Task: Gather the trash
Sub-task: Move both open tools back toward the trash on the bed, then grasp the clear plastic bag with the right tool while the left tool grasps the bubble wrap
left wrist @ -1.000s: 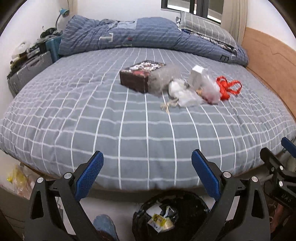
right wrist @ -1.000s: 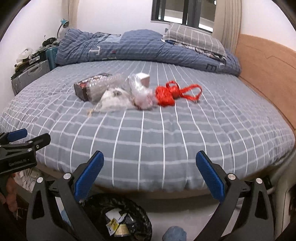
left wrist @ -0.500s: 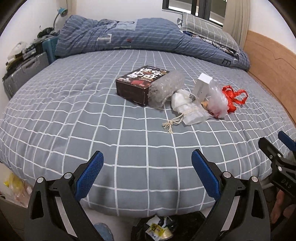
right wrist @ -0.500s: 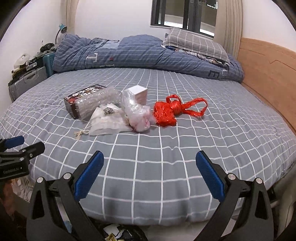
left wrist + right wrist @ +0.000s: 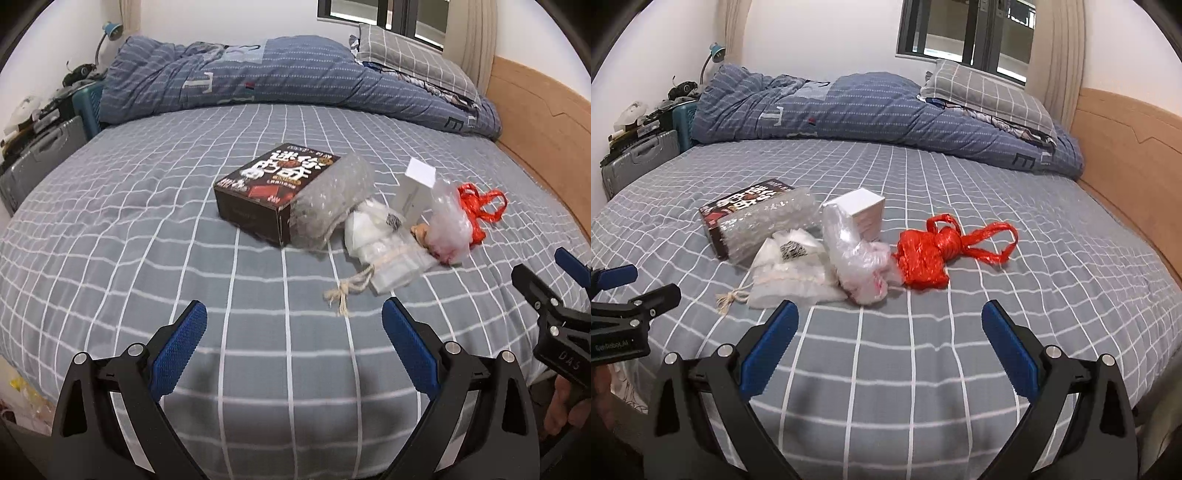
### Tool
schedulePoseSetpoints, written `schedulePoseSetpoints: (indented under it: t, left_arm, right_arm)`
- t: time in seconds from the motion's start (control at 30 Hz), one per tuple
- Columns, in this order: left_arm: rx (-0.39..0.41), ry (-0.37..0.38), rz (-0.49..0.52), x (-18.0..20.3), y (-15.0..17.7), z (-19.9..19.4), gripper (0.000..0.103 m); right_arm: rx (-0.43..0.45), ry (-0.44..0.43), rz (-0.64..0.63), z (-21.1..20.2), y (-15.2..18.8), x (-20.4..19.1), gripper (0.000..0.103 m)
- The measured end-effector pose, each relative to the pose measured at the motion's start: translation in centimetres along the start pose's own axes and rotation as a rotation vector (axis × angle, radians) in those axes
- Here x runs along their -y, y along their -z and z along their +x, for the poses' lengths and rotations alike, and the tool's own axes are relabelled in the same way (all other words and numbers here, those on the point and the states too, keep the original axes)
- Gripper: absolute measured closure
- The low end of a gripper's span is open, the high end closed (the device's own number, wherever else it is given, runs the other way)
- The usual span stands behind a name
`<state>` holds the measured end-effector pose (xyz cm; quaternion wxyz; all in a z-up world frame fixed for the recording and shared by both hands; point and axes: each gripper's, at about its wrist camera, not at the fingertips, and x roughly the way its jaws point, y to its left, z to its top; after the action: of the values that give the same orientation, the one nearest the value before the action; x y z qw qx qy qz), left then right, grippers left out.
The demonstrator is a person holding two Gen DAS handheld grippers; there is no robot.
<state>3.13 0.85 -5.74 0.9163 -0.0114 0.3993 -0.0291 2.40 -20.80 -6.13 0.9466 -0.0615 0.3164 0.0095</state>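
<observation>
trash lay in one cluster on the grey checked bed; we took the dark printed box as landmark. bubble wrap roll leaned against the box's right side, touching it. white drawstring pouch sat just right of and nearer than the roll, its cord trailing toward us. small white carton stood upright right of the box, with a clear plastic bag slumped against it. red plastic bag lay farthest right of the box, knotted, its long axis running roughly left-right with the handles pointing away from the box.

left gripper was released, jaws wide apart, empty, hovering over the near part of the bed; the box lay ahead of it, the pouch cord ahead and slightly right. right gripper was likewise spread and empty; the clear bag and red bag lay ahead, nearly centred between its fingers.

we judged the right gripper nearer the red and clear bags, the left nearer the box and roll. no item collected yet.
</observation>
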Motion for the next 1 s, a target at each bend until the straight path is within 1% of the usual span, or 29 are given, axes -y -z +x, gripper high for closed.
schedulePoseSetpoints:
  t: [0.13,0.33,0.47,0.53,0.63,0.77,0.87,1.0]
  left_arm:
    - [0.012,0.006,-0.002,0.0,-1.9,1.4,0.009]
    - [0.021,0.013,-0.002,0.3,-4.4,3.5,0.01]
    - [0.012,0.028,0.016,1.1,-5.9,5.2,0.01]
    - [-0.002,0.046,0.043,1.7,-6.6,6.1,0.01]
    - [-0.011,0.049,0.072,2.5,-7.4,7.5,0.012]
    - [-0.031,0.052,0.075,3.1,-8.1,9.1,0.015]
    - [-0.04,0.038,0.075,3.2,-8.4,10.0,0.017]
    - [-0.035,0.023,0.095,3.8,-8.8,10.6,0.021]
  right_arm:
    - [-0.014,0.004,0.004,1.8,-0.7,0.1,0.007]
    - [-0.021,-0.011,0.008,3.9,-2.2,0.1,0.007]
    - [-0.05,-0.025,0.025,5.8,-2.9,0.3,0.008]
    - [-0.067,-0.035,0.028,6.7,-3.2,0.3,0.01]
    - [-0.082,-0.048,0.03,7.7,-3.4,0.2,0.013]
    - [-0.106,-0.068,0.036,8.8,-3.5,0.1,0.021]
    - [-0.12,-0.086,0.031,9.6,-3.5,0.0,0.028]
    - [-0.129,-0.103,0.028,10.2,-3.4,-0.1,0.033]
